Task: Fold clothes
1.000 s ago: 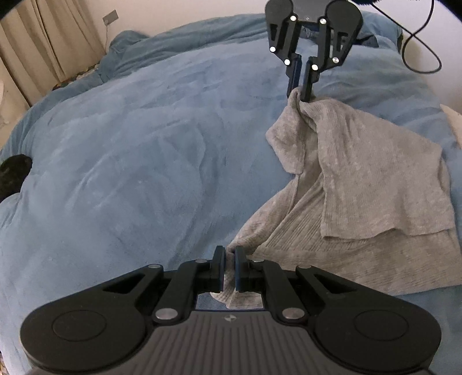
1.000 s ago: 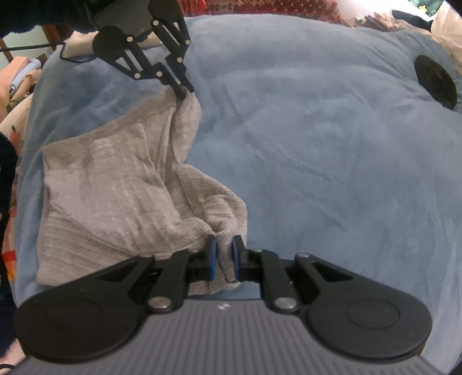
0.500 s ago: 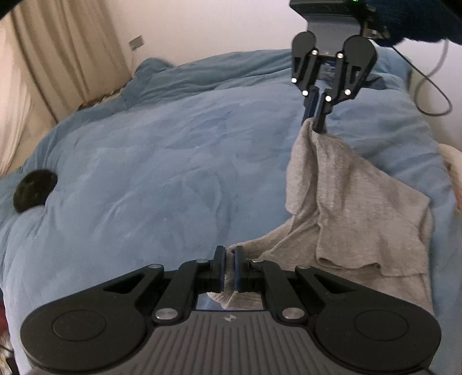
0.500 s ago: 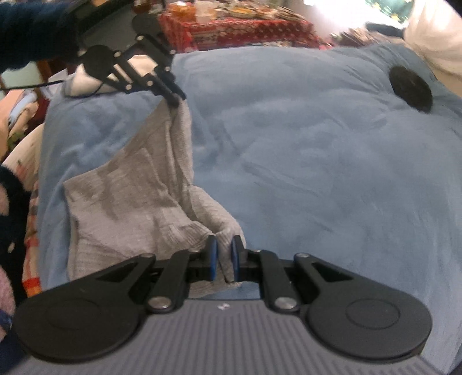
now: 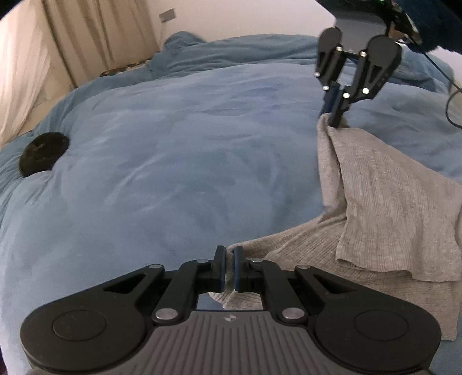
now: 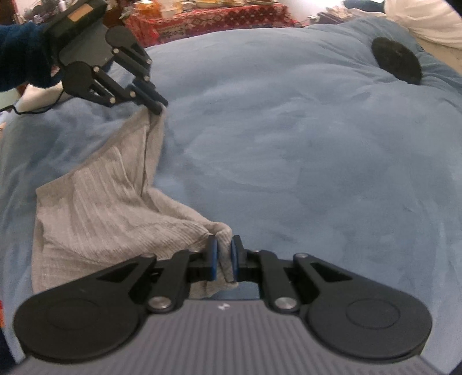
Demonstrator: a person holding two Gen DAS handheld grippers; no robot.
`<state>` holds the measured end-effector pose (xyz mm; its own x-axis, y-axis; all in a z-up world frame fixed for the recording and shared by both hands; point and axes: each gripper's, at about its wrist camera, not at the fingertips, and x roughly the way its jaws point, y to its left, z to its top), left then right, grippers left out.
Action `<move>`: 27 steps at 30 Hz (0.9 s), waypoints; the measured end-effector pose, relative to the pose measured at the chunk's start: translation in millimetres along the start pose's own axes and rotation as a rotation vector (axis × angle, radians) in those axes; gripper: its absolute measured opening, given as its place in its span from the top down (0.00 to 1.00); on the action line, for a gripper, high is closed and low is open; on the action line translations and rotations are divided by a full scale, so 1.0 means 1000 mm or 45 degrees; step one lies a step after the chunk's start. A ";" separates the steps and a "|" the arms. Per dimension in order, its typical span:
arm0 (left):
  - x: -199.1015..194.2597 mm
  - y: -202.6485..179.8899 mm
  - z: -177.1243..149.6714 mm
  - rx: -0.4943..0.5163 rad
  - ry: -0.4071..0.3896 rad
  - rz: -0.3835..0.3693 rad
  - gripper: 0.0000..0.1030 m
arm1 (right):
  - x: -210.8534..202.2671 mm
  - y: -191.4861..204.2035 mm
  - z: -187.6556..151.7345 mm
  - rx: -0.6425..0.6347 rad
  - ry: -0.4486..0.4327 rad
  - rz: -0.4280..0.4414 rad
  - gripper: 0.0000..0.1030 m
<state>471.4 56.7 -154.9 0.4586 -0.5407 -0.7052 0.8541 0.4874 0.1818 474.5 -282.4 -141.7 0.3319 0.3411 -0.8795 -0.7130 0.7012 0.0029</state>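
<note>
A grey ribbed knit garment (image 5: 384, 207) lies on the blue bed cover, partly folded over itself; it also shows in the right wrist view (image 6: 106, 202). My left gripper (image 5: 228, 253) is shut on one corner of the garment, near the camera. My right gripper (image 6: 222, 245) is shut on another corner. Each gripper shows in the other's view, lifting its corner above the bed: the right gripper (image 5: 335, 121) at upper right, the left gripper (image 6: 157, 108) at upper left. The cloth hangs in a slack edge between them.
The blue bed cover (image 5: 173, 161) spreads wide to the left of the garment. A black round object (image 5: 43, 153) lies on it, also seen in the right wrist view (image 6: 397, 59). Curtains (image 5: 57, 43) stand beyond the bed. A red patterned table (image 6: 208, 17) with dishes is behind.
Both grippers have risen, lifting their corners of the garment higher off the bed. The raised edge has pulled up and toward the folded part. Both grips stay shut.
</note>
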 end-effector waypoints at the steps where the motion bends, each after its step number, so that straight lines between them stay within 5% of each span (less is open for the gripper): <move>1: 0.002 0.006 0.000 -0.013 0.002 0.009 0.94 | 0.001 -0.006 0.000 0.007 -0.004 -0.012 0.91; 11: 0.045 0.028 -0.001 -0.054 0.103 0.001 0.93 | 0.034 -0.043 0.004 0.055 0.025 -0.049 0.87; 13: 0.047 0.029 -0.002 -0.073 0.111 0.009 0.84 | 0.033 -0.048 0.001 0.079 0.006 -0.075 0.60; 16: 0.042 0.035 -0.004 -0.117 0.103 0.033 0.67 | 0.024 -0.058 -0.006 0.147 -0.027 -0.108 0.41; 24: 0.012 0.049 -0.008 -0.256 0.163 0.145 0.63 | -0.009 -0.072 -0.017 0.331 -0.089 -0.222 0.41; 26: 0.000 0.050 -0.008 -0.342 0.144 0.167 0.63 | -0.014 -0.068 -0.019 0.389 -0.109 -0.238 0.61; 27: -0.007 0.048 -0.007 -0.381 0.125 0.169 0.67 | -0.015 -0.062 -0.018 0.390 -0.119 -0.226 0.89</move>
<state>507.7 88.9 -146.5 0.5226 -0.3979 -0.7540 0.6722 0.7363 0.0774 503.0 -342.1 -137.3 0.4992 0.2431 -0.8317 -0.4255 0.9049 0.0091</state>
